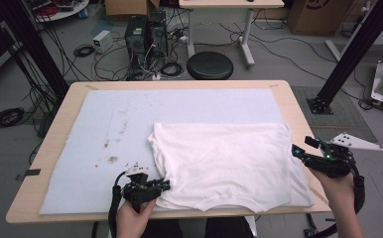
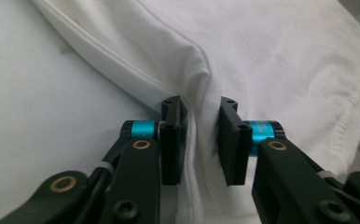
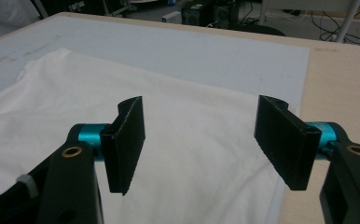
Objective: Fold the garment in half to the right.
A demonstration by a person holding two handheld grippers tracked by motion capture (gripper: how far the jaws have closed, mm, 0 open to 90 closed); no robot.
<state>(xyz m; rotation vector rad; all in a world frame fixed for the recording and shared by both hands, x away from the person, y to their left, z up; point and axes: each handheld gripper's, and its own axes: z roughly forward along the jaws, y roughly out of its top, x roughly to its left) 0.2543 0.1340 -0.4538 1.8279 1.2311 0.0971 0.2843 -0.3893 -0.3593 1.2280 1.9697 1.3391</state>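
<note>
The left tongs [image 2: 199,140] are nearly closed, pinching a raised fold of the white shirt [image 1: 224,163] at its near-left edge. The right tongs [image 3: 206,140] stand wide apart with nothing between them, hovering at the shirt's right edge. The shirt lies spread flat on a pale mat [image 1: 105,129] covering the wooden surface [image 1: 55,124], toward its near-right part.

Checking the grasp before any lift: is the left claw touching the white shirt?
Touching. The left gripper view shows the left claw with a bunched fold of the white shirt between its jaws, against both pads.
</note>
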